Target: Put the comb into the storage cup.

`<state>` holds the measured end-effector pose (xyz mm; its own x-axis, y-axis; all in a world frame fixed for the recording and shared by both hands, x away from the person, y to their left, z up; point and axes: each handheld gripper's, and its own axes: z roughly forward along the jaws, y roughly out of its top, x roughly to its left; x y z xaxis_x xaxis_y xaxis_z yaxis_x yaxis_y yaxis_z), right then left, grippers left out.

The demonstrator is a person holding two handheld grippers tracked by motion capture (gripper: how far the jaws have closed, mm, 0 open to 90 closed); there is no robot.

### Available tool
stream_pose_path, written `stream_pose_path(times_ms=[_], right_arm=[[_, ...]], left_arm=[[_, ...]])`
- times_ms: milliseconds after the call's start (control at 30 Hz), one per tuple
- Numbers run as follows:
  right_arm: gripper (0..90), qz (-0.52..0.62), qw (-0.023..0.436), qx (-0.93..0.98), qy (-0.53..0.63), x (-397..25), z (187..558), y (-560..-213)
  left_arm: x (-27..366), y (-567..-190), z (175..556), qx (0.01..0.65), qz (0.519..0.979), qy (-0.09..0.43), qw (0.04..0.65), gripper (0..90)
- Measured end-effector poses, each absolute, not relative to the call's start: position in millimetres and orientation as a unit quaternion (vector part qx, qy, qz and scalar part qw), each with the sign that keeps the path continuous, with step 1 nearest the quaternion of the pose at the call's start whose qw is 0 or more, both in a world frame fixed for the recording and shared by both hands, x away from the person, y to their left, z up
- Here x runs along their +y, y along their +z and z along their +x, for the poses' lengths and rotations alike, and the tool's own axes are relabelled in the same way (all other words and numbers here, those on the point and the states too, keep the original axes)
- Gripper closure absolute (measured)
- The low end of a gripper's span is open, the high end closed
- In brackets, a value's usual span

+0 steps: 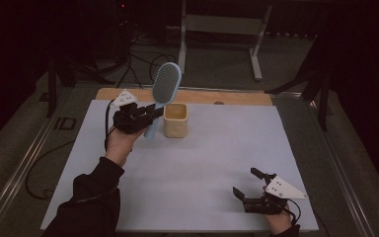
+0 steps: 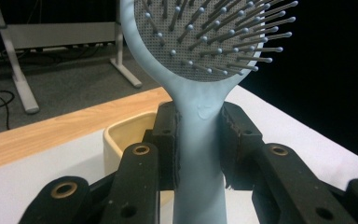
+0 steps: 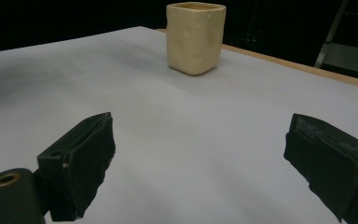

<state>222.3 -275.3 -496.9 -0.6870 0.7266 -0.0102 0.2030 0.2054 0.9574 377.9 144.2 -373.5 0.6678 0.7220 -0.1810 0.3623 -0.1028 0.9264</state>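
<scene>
Brush [image 1: 164, 89] is in my left gripper [image 1: 148, 114], clamped by the fingers [image 2: 235, 135] on the upper handle just under the head. I read its long axis as nearly upright, leaning a little away from me and toward the cup: head [image 2: 209, 37] up in the air, handle end [image 1: 149, 134] down near the desk [image 1: 212, 168]. In the left gripper view the bristles face my camera and the handle runs straight down between the pads, so the grip looks square, not skewed.

The cup [image 1: 175, 120] stands on the desk just to the right of the brush, its open mouth facing up. From the high view the handle end sits beside the cup's left wall and lower than the rim, not over the mouth. That is the relation I judge the next move turns on: the handle end has to come up above the rim and across to the right before it can go down inside. With the axis already close to upright, I would expect little turning to be needed, mostly a lift and a short sideways shift.

My right gripper [image 1: 250, 190] rests low at the near right of the desk, well apart from the cup, fingers spread wide with nothing between them. The left is clearly the nearer one and already has the load, so I would leave the right where it is.
</scene>
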Motion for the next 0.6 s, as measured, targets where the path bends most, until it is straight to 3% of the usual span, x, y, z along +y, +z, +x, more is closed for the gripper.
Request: stream_pose_path(times_ms=[600], right_arm=[[8.2,0.312,0.24,0.737,0.549,-275.8,222.9,-496.7]], left_arm=[[126.2,-365.5,392.0,0.358,0.71,0.178,0.579,70.3]])
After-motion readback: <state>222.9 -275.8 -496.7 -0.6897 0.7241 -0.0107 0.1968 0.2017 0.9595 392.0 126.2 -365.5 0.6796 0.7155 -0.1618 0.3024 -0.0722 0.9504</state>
